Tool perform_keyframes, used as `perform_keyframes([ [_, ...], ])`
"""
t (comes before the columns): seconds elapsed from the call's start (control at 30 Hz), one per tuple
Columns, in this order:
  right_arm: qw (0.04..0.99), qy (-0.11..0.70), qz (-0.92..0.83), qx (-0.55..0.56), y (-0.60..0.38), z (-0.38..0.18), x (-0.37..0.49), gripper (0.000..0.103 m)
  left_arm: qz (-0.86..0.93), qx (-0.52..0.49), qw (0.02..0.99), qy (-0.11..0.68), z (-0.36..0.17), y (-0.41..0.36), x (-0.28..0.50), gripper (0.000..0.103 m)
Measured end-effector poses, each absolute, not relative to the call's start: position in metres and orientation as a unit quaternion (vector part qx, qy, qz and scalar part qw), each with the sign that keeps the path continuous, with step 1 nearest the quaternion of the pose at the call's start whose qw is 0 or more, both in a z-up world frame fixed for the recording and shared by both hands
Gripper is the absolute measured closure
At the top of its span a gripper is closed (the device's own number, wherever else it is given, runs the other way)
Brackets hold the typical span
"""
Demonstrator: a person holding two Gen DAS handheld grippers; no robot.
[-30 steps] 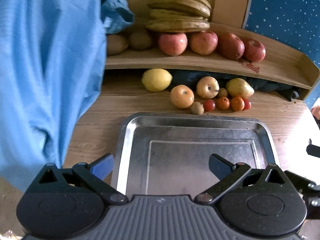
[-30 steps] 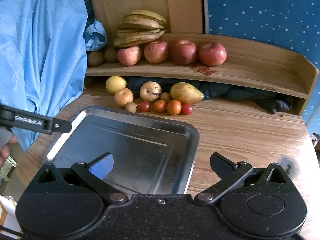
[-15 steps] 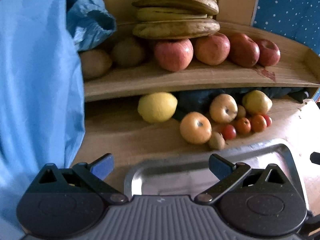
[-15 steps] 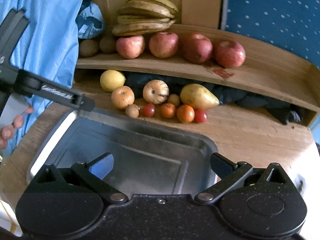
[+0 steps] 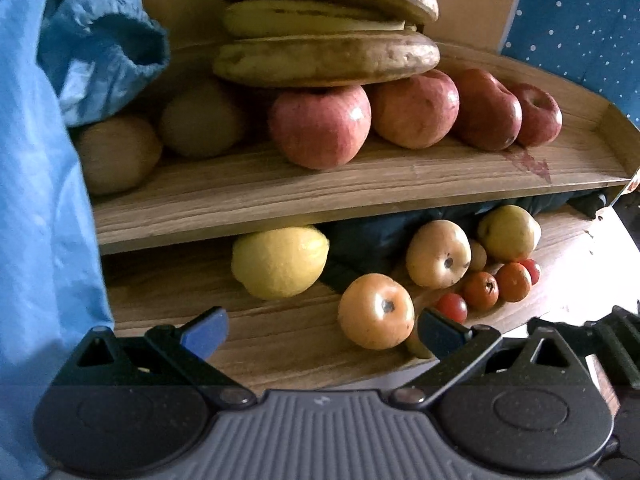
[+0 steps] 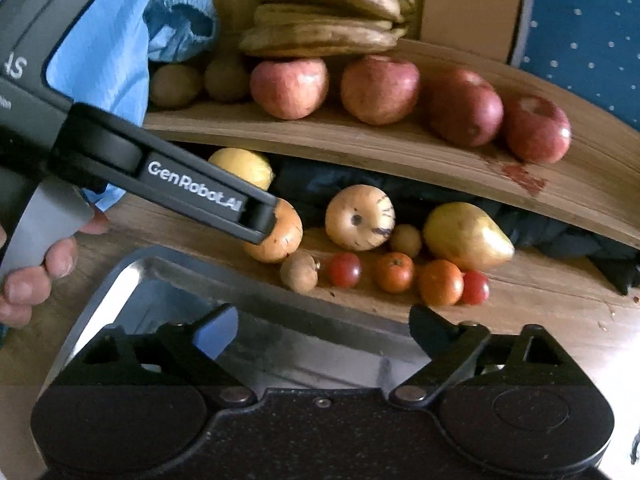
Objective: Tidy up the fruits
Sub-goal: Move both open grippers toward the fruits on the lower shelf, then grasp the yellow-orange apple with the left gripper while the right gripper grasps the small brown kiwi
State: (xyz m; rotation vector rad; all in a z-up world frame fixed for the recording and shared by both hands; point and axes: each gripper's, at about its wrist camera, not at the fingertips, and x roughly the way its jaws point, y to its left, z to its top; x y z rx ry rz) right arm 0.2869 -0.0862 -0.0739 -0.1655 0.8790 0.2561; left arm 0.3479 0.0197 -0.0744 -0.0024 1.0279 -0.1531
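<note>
Approach step: left gripper (image 5: 322, 330), jaws released and empty, nears orange apple (image 5: 376, 311); right gripper (image 6: 320, 330), jaws just narrowing, empty; next, straddle and clench.

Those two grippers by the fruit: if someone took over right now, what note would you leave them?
Left gripper: open, empty, just short of the lemon and the orange fruit under the shelf.
Right gripper: open, empty, its jaws have just been closing a little with nothing between them; it is over the metal tray.
Fruit: bananas and red apples on the shelf; pear, tomatoes and others on the table below.
Done: nothing is in the visible part of the tray.
Left: every pick and sort.
</note>
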Motion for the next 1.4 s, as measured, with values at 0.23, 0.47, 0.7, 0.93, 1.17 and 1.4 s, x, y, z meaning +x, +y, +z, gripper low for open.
perform_keyframes([
  [0.23, 0.887, 0.437, 0.127, -0.075, -0.077, -0.079, 0.304, 0.033, -0.086, -0.026, 0.854, 0.513, -0.081, 0.023, 0.363, 0.001],
  [0.47, 0.882, 0.448, 0.128, -0.068, -0.070, -0.082, 0.318, 0.046, -0.093, -0.033, 0.836, 0.540, -0.090, 0.022, 0.374, 0.006],
  [0.7, 0.877, 0.459, 0.131, -0.061, -0.064, -0.083, 0.326, 0.056, -0.108, -0.054, 0.824, 0.553, -0.096, 0.024, 0.381, 0.018],
  [0.93, 0.875, 0.458, 0.140, -0.065, -0.058, -0.082, 0.332, 0.068, -0.121, -0.079, 0.813, 0.563, -0.098, 0.032, 0.389, 0.032],
  [1.17, 0.873, 0.462, 0.139, -0.069, -0.054, -0.085, 0.336, 0.070, -0.136, -0.101, 0.807, 0.566, -0.100, 0.032, 0.388, 0.052],
  [1.4, 0.868, 0.476, 0.131, -0.058, -0.053, -0.088, 0.345, 0.076, -0.135, -0.100, 0.814, 0.556, -0.100, 0.033, 0.384, 0.052],
])
